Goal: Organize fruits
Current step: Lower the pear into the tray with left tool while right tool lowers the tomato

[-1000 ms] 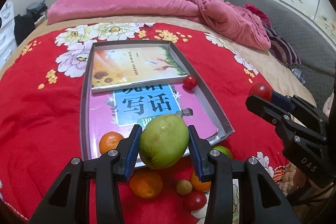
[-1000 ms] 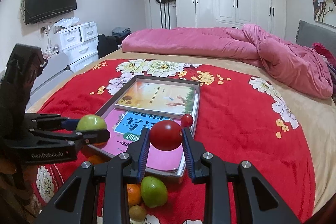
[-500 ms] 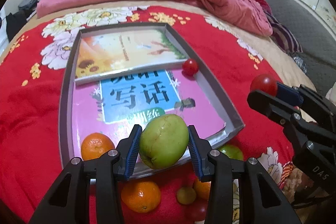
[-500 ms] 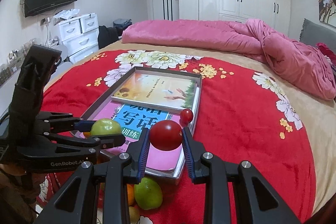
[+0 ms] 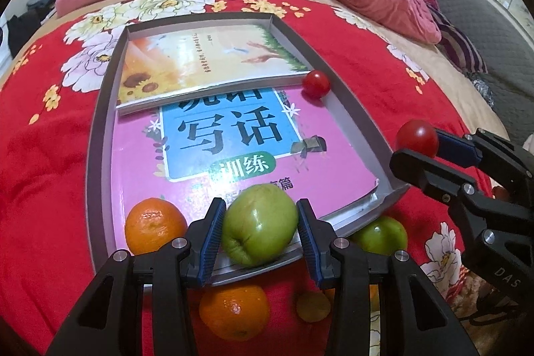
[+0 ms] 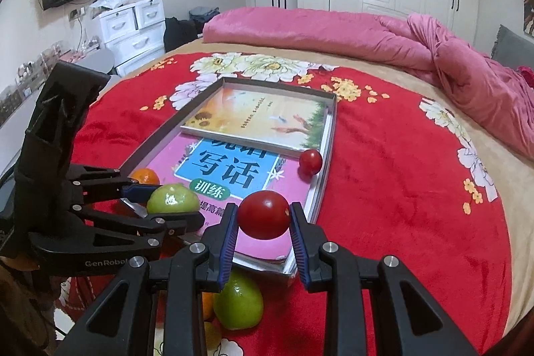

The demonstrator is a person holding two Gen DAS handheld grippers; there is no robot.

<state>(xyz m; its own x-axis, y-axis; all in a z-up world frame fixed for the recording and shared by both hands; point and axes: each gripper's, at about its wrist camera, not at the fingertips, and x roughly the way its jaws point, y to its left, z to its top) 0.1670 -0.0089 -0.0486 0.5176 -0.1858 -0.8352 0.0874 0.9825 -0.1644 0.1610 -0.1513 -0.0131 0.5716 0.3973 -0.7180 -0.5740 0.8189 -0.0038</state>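
**Both grippers loaded over the near end of the tray**

Left wrist view, left to right. An orange (image 5: 154, 225) sits inside the grey tray (image 5: 100, 135) at 7 o'clock, on the pink book (image 5: 220, 152). The left gripper (image 5: 259, 227) is clamped on a green apple (image 5: 259, 225), blue pads pressed to both its sides, above the tray's near rim. Below the rim, on the red floral blanket (image 5: 43, 162): a second orange (image 5: 233, 312) at 6 o'clock, a small yellow-brown fruit (image 5: 313, 306) just right of it, kind unclear, and a second green apple (image 5: 380, 237) at 5 o'clock, tucked against the tray's corner. A small tomato (image 5: 316, 83) lies inside the tray at 1 o'clock, close to the right wall beside the sunflower book (image 5: 200, 59).

Right wrist view. The right gripper (image 6: 263, 217) is closed tight on a larger tomato (image 6: 263, 215), held over the tray's near right corner. The left gripper enters at 9 o'clock carrying its apple.
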